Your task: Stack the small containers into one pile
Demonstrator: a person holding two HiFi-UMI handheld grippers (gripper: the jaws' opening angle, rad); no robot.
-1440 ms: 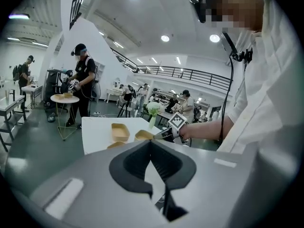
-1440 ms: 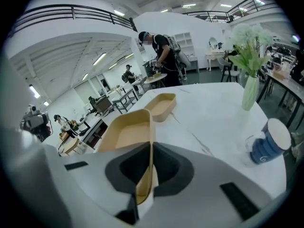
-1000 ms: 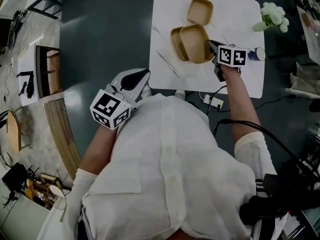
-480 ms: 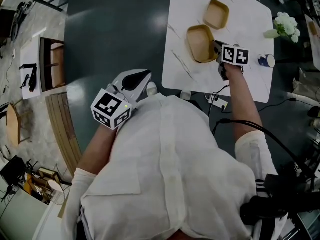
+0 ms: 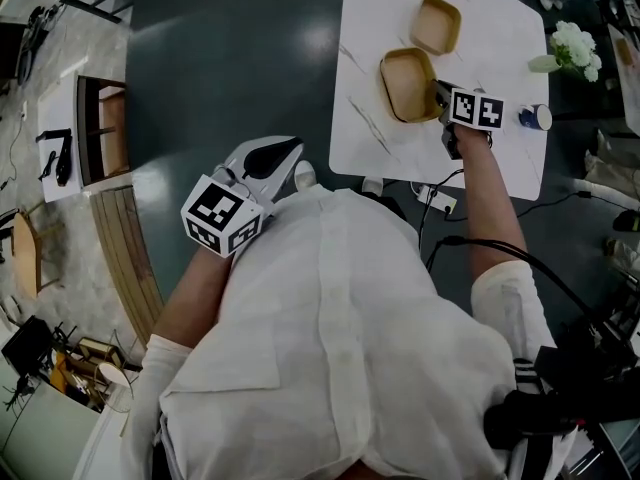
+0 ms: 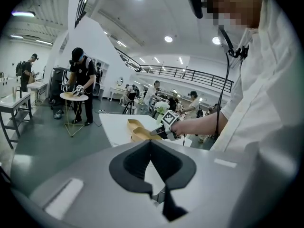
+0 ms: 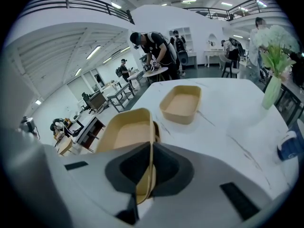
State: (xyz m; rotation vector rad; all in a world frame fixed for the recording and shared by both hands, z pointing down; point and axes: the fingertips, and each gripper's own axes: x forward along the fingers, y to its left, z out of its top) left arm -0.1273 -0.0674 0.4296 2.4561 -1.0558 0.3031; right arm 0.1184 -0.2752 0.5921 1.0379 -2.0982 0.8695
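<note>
**Right gripper pinches the near container's wall; left gripper idle off the worktop**

Your right gripper (image 5: 441, 94) sits near the middle of the white worktop (image 5: 500, 168), which fills the upper right of the head view. Its jaws are narrowed onto the thin right-hand wall of the near container (image 5: 408, 83), one pad inside and one outside. In the right gripper view that wall stands edge-on between the pads. The near container lies open side up, with its long axis running up and down the head view and its top end leaning slightly left. A tan sliver (image 7: 156, 128) shows just past the pinched wall; you cannot tell whether it is a container nested underneath.

The far container (image 5: 437, 25) rests apart, above the near one, open side up, with its top end leaning slightly right.

Your left gripper (image 5: 285, 153) hangs off the worktop, left of its lower edge and close to your shirt. Its jaws are together with nothing between them.
</note>
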